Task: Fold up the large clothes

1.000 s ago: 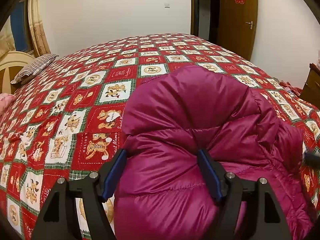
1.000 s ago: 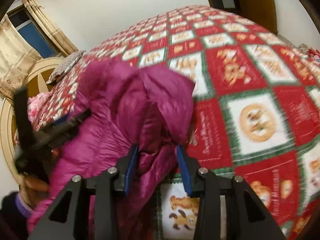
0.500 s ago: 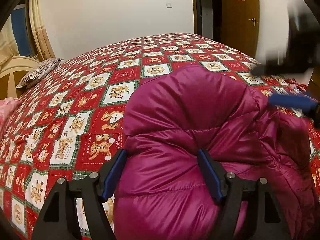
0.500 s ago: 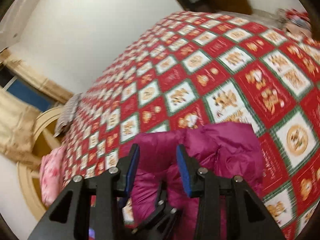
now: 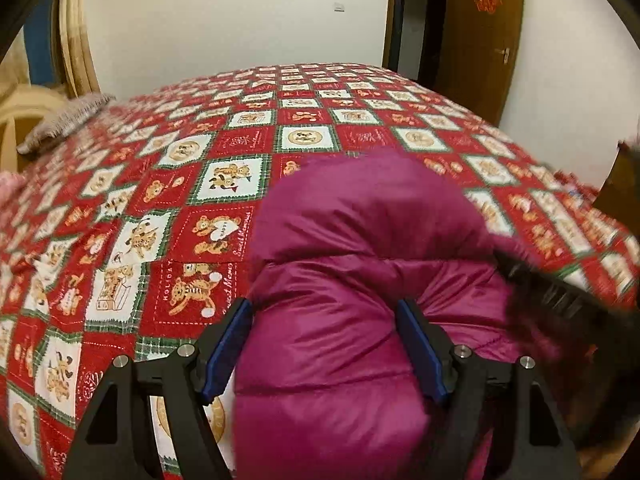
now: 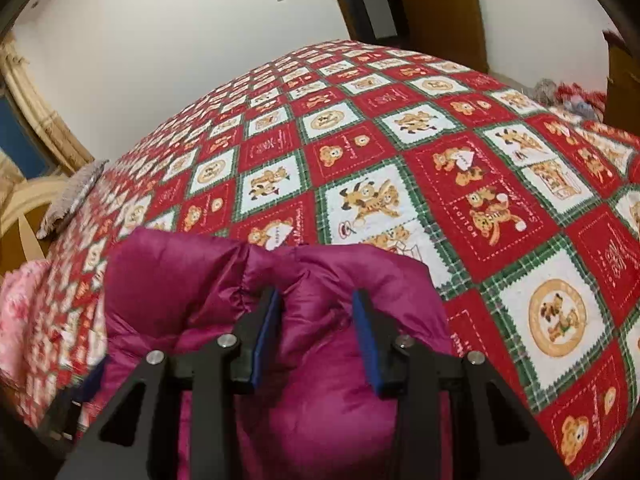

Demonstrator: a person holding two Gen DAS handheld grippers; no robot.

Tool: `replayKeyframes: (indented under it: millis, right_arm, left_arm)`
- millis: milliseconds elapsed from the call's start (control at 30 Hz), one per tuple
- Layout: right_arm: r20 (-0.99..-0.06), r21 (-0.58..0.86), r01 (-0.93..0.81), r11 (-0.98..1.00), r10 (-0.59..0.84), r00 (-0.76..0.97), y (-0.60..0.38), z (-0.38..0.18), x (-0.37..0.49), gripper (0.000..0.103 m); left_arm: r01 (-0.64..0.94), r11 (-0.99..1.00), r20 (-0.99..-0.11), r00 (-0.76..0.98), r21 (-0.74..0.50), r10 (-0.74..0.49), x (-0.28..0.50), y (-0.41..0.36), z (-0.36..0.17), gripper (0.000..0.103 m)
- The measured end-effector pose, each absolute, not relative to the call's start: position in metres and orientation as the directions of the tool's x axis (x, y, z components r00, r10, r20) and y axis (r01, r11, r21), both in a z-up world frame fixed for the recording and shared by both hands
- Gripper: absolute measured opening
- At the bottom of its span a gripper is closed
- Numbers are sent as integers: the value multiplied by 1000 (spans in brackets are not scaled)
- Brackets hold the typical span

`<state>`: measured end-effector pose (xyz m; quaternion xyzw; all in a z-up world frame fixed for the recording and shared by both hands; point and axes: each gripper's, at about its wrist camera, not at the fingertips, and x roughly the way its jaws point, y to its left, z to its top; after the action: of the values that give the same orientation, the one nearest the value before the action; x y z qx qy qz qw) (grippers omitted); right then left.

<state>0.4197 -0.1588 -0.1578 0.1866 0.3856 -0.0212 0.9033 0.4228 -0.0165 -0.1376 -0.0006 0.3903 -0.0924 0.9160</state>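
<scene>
A magenta puffy down jacket (image 5: 360, 280) lies bunched on the bed's red patterned quilt (image 5: 160, 200). My left gripper (image 5: 326, 320) is open, its blue-padded jaws standing wide over the jacket's bulging fold without pinching it. In the right wrist view the same jacket (image 6: 320, 360) fills the near foreground. My right gripper (image 6: 316, 312) is open, jaws straddling a raised ridge of the fabric. The right gripper's dark body shows blurred at the left wrist view's right edge (image 5: 560, 304).
The quilt (image 6: 440, 160) covers the whole bed. A striped pillow (image 5: 64, 120) lies by the cream headboard (image 5: 16, 112) at the far left. A pink cloth (image 6: 24, 312) lies at the bed's left side. A wooden door (image 5: 480, 40) stands behind; a wooden cabinet (image 5: 620, 192) at the right.
My right gripper swung up above the bed, then came down onto the jacket's right part. My left gripper stayed over the same fold, open throughout.
</scene>
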Motion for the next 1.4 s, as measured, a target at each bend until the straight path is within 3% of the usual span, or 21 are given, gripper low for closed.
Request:
replayKeyframes:
  millis: [200, 400, 733, 1067, 1400]
  right_arm:
    - [-730, 297, 131, 946, 136, 670, -158, -172, 429, 41]
    - [-736, 272, 95, 958, 144, 661, -157, -176, 432, 42]
    - [-712, 303, 93, 948, 160, 684, -161, -181, 437, 42]
    - [-716, 359, 80, 930, 220, 663, -171, -175, 433, 43]
    - [-594, 392, -29, 919, 278, 755, -170, -128, 319, 43]
  left_arm:
    - [146, 988, -688, 722, 46, -75, 456, -31, -113, 75]
    - [131, 989, -757, 652, 65, -37, 493, -47, -144, 75]
    - [86, 987, -752, 657, 138, 48, 508, -59, -172, 76]
    - [110, 987, -756, 654, 121, 20, 501, -53, -164, 76]
    - [207, 976, -718, 689, 67, -97, 392, -8, -117, 76]
